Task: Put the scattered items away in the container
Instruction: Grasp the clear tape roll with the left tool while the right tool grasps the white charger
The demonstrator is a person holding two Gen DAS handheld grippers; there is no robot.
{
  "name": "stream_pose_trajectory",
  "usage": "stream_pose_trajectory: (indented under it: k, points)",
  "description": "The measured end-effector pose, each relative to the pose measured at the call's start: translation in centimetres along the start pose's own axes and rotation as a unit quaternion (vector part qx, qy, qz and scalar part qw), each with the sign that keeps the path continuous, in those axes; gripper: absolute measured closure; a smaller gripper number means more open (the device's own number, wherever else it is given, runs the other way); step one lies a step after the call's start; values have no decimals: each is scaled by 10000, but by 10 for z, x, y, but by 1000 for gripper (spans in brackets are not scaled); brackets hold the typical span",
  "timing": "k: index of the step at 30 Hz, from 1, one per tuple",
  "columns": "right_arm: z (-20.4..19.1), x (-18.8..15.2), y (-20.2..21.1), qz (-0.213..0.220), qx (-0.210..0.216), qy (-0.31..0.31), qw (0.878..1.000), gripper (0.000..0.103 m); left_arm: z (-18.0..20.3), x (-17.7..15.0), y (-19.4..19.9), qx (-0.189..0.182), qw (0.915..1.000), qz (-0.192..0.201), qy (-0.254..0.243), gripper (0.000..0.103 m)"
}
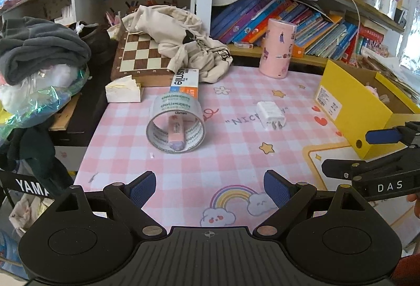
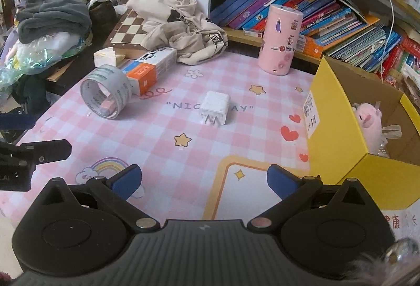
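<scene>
Left gripper (image 1: 210, 190) and right gripper (image 2: 204, 181): jaws spread, nothing held. Landmark: yellow box (image 2: 338, 133), pink plush (image 2: 368, 123) inside. Charger (image 2: 214, 107) lies left of box; tape roll (image 2: 106, 91) farther left, touching toothpaste carton (image 2: 149, 68).

Both wrist views forward, low, sharing mat (image 1: 236, 154)

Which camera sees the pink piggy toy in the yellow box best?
The right wrist view: the pink piggy toy shows its face and body inside the yellow box. The left wrist view catches only a pink sliver above the box wall.
</scene>
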State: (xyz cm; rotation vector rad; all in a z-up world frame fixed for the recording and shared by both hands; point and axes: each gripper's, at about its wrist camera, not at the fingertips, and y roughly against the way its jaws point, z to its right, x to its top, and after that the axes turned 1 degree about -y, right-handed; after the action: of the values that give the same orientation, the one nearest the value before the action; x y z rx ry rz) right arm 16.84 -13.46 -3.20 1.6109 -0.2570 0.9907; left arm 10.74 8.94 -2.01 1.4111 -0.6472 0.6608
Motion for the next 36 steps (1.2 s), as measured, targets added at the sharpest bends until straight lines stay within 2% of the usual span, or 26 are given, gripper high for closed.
stream_pose_trajectory:
  k: [7,20,36]
  points:
    - [9,14,-26,-89,63,86,9999,0,-10,10,-26,163,9997,-121,116,12]
    - [18,50,-81,-90,157,114,9998,1,-20,38,-72,492,9987,-24,95,12]
    - [27,79,-143,-278,142,48,9995,2,-31,52,-125,657,9973,-239,240,12]
